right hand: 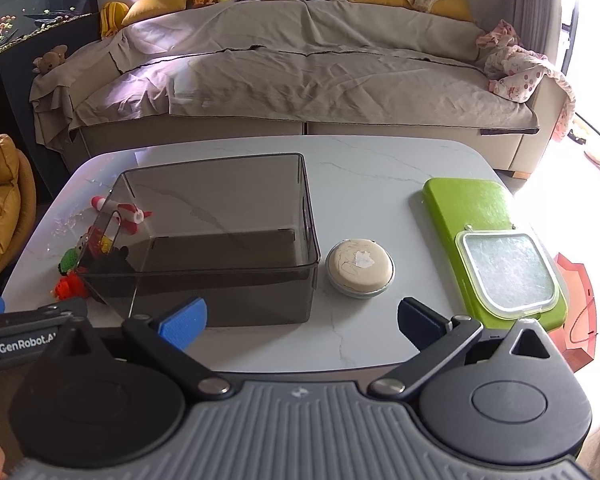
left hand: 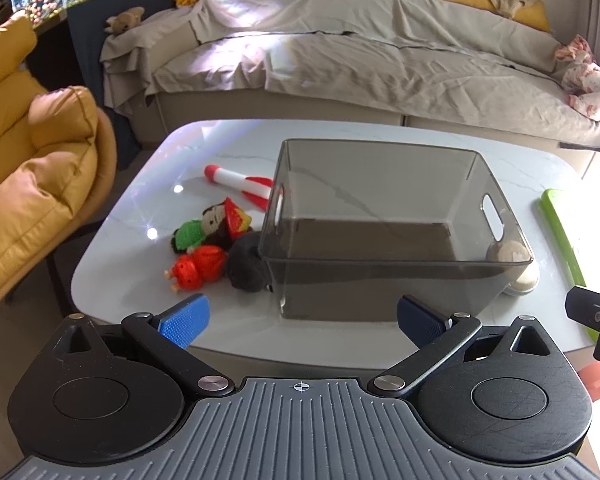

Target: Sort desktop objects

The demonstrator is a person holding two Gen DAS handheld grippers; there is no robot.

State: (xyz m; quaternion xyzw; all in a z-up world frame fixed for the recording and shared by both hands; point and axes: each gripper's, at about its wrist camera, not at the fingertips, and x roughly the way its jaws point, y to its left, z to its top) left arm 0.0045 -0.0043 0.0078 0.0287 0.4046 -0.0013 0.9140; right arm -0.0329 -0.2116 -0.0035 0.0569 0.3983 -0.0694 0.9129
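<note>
A smoky transparent bin (left hand: 380, 280) stands empty mid-table; it also shows in the right wrist view (right hand: 220, 280). Left of it lie a red-and-white toy rocket (left hand: 236, 180), a green-and-red knitted doll (left hand: 212, 226), a red knitted toy (left hand: 196, 268) and a black soft object (left hand: 246, 266). A round beige case (right hand: 360, 268) sits right of the bin. My left gripper (left hand: 304, 318) is open and empty, above the table's near edge in front of the bin. My right gripper (right hand: 302, 320) is open and empty, near the front edge before the round case.
A green board (right hand: 472, 208) with a clear-lidded container (right hand: 508, 270) on it lies at the table's right. A covered sofa (right hand: 300, 72) with plush toys stands behind the white marble table (right hand: 364, 184). A yellow armchair (left hand: 28, 184) is at the left.
</note>
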